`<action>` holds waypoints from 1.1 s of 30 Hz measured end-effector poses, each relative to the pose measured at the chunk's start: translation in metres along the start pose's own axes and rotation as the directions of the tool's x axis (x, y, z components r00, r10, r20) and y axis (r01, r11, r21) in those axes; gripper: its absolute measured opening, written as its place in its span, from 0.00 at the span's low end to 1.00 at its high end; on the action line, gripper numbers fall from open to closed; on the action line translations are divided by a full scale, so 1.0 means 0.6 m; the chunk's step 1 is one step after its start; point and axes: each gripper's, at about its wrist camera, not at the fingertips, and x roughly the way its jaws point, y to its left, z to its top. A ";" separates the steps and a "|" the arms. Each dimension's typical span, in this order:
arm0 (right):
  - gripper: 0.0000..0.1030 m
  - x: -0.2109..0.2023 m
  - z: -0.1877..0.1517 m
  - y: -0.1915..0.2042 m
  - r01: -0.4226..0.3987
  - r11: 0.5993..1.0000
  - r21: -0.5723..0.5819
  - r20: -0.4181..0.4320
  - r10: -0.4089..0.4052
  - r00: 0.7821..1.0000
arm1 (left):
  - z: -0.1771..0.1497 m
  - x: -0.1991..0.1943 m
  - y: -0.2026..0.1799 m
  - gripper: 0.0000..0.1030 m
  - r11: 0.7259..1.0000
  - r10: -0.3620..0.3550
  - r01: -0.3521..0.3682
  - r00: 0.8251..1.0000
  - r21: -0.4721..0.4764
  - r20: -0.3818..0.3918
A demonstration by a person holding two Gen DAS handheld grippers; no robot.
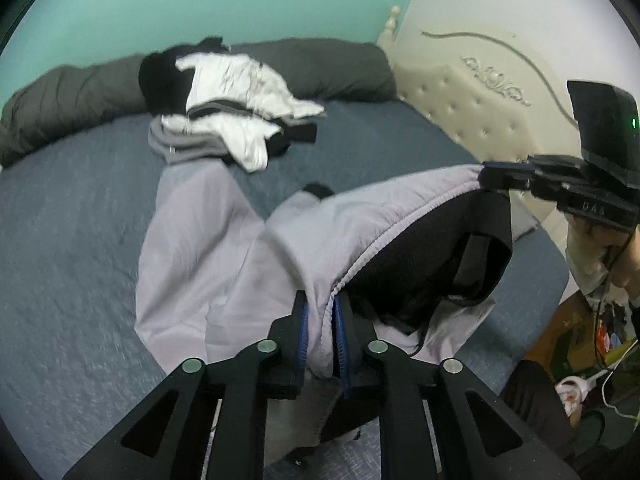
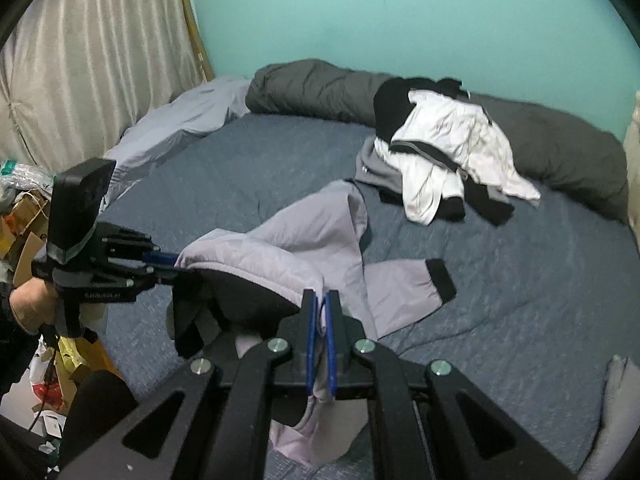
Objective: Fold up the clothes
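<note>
We pinch the purple jacket [image 1: 224, 248] by its hem, one corner in our left gripper [image 1: 320, 320], one in our right gripper [image 2: 319, 320]. It hangs over the bed [image 1: 72, 240]. If one pinch slips, the jacket could flop down crooked.

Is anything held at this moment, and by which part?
Yes. Both grippers hold the lavender jacket by its elasticated hem: the left gripper pinches one end, the right gripper the other, with the black lining hanging open between them.
</note>
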 end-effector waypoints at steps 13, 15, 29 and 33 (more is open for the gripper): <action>0.04 0.080 -0.021 -0.008 -0.021 1.000 0.021 -0.060 0.022 0.998 | -0.085 0.092 0.039 0.52 0.999 -0.019 0.015 0.996 -0.047 -0.085; 0.04 0.084 -0.024 -0.007 -0.023 1.000 0.017 -0.065 0.024 0.998 | -0.094 0.104 0.039 0.54 0.999 -0.019 0.015 0.995 -0.042 -0.096; 0.04 0.104 -0.046 -0.020 -0.014 0.999 0.033 -0.092 0.017 0.996 | -0.131 0.133 0.024 0.70 1.000 -0.008 0.006 0.993 -0.017 -0.119; 0.04 0.104 -0.046 -0.018 -0.018 0.999 0.033 -0.089 0.021 0.996 | -0.138 0.136 0.026 0.77 1.000 0.009 -0.011 0.992 -0.021 -0.122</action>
